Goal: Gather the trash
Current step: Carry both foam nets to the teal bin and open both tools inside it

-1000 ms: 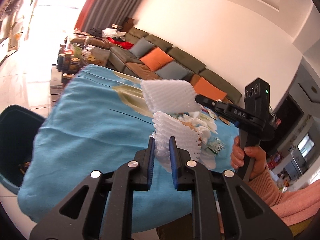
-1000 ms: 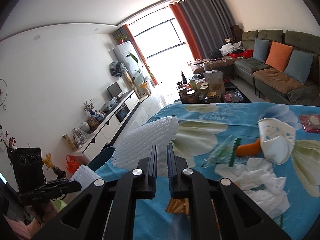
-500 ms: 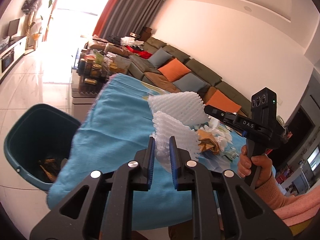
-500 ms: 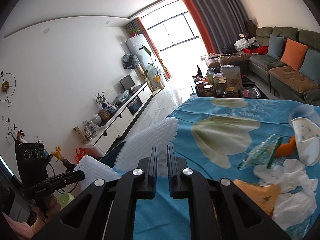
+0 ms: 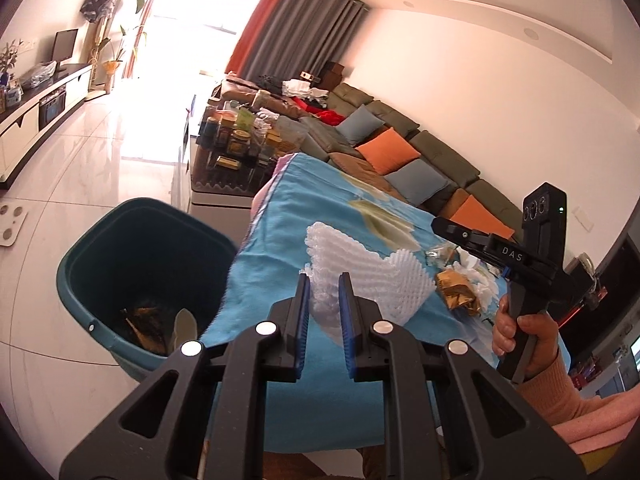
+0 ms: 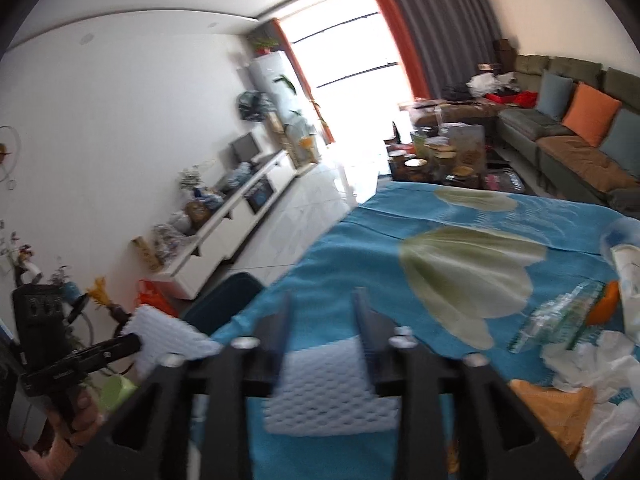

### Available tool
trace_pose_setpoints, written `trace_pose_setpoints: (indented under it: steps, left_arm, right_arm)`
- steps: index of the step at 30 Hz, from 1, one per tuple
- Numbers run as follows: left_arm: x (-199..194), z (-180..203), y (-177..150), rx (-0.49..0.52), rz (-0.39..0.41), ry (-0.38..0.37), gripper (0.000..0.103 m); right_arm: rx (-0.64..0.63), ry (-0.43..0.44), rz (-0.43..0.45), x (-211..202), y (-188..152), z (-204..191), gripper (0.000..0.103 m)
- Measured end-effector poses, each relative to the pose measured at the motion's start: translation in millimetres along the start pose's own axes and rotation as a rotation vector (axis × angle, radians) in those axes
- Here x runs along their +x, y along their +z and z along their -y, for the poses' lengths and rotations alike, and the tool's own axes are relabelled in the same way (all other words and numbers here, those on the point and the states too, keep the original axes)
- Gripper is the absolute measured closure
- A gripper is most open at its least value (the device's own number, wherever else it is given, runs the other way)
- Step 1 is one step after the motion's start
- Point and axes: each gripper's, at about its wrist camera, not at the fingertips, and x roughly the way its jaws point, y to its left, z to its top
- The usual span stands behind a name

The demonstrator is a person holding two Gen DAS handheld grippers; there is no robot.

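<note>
Foam netting (image 6: 332, 392) drops free over the blue tablecloth (image 5: 280, 248) as the right gripper (image 6: 320, 320) opens — short of the teal bin (image 5: 148, 264); the left gripper (image 5: 324, 300) stays narrowly clamped on its own foam net (image 5: 328, 252).

bin (image 5: 100, 264) mouth open – table edge (image 5: 240, 256) alongside

One white foam net sleeve (image 5: 320, 268) is standing pinched at its lower end, fanning upward over the near edge of the blue cloth, while a second white foam net (image 5: 394, 284) is lying loose on the cloth just beside it, ribbed and slightly curled. The teal trash bin (image 5: 100, 240) is sitting on the floor beside the table, already holding brownish scraps. Crumpled white tissues (image 6: 592, 364), a gold wrapper (image 5: 456, 294) and a clear plastic wrapper (image 6: 556, 322) are lying scattered farther along the cloth.
</note>
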Motion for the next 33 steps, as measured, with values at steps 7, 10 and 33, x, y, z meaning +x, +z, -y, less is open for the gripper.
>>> trace_pose_setpoints:
  steps: [7,10,33]
  left_arm:
    - [1.7,-7.4,-0.3,-0.024,-0.007,0.005,0.088]
    - [4.8,-9.1,0.0,-0.031,-0.014,0.012,0.088]
    - [-31.0,-47.3,19.1,-0.081,0.085,0.161,0.088]
  right_arm:
    - [0.075,-0.060,-0.163,28.8,-23.6,34.7,0.047]
    - [0.047,-0.062,-0.200,36.9,-31.1,35.5,0.057]
    - [-0.044,0.141,-0.084,24.6,16.9,-37.4,0.098]
